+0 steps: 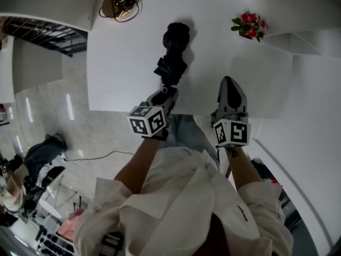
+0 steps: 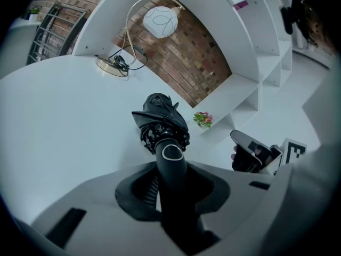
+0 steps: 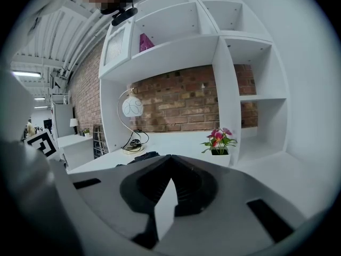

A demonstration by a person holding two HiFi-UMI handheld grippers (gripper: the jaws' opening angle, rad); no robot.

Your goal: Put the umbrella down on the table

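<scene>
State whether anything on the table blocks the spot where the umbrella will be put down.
Nothing visible does. The table under the umbrella, held in the left tongs, is bare; the lamp and the flowers stand well off toward the far side.

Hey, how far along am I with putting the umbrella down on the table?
Done: the folded umbrella is already out over the white table. In hand: the left gripper has its jaws clamped on the umbrella's handle, with the umbrella low above the tabletop; whether it touches isn't clear. Left: lay it flat and let go. The right gripper holds nothing.
</scene>
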